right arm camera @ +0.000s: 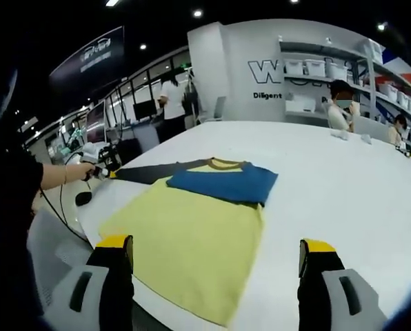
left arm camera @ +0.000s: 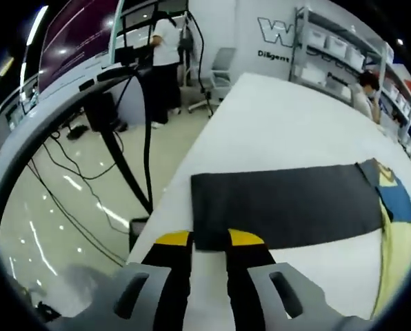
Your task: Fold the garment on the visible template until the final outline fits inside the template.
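Overhanging table [right arm camera: 343, 186] edge: garment [right arm camera: 192, 234] hem

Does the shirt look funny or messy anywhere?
Yes. The yellow shirt is lopsided: its blue sleeve is folded across the chest, but the dark gray sleeve sticks straight out along the white table toward the left gripper.

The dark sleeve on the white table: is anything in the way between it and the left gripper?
Nothing visible. The left gripper is at the near edge of the dark sleeve, with just bare white table around it. The sleeve lies flat, stretched out from the yellow shirt.
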Tool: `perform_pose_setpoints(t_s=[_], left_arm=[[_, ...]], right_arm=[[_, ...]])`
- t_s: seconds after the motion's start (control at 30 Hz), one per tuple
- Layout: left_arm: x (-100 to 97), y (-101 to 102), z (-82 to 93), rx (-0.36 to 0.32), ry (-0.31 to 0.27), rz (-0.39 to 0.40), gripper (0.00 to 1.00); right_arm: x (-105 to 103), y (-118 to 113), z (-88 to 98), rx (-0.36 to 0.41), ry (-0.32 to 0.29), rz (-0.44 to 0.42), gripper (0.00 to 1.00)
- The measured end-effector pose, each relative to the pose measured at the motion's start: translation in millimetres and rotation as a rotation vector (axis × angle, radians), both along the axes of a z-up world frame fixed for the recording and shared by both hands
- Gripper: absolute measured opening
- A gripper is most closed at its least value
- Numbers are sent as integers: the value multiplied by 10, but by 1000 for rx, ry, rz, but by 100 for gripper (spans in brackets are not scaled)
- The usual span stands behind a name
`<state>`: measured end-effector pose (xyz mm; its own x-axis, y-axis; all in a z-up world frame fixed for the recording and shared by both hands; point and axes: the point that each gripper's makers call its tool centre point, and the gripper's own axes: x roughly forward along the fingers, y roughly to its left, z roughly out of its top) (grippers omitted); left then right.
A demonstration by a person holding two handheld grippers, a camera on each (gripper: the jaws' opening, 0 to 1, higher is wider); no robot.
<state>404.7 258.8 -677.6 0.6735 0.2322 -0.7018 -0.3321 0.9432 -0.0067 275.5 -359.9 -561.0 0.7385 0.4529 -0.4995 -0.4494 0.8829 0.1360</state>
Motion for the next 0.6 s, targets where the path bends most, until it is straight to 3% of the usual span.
perform_pose_setpoints(t_s=[0.2, 0.6], left_arm=[[-21, -18, 20, -5, -32, 10, 4], [-155, -47, 54, 25, -19, 25, 0]], right_arm=[[7, -10, -31, -17, 5, 0, 99], [16, -12, -18, -31, -2, 8, 97]])
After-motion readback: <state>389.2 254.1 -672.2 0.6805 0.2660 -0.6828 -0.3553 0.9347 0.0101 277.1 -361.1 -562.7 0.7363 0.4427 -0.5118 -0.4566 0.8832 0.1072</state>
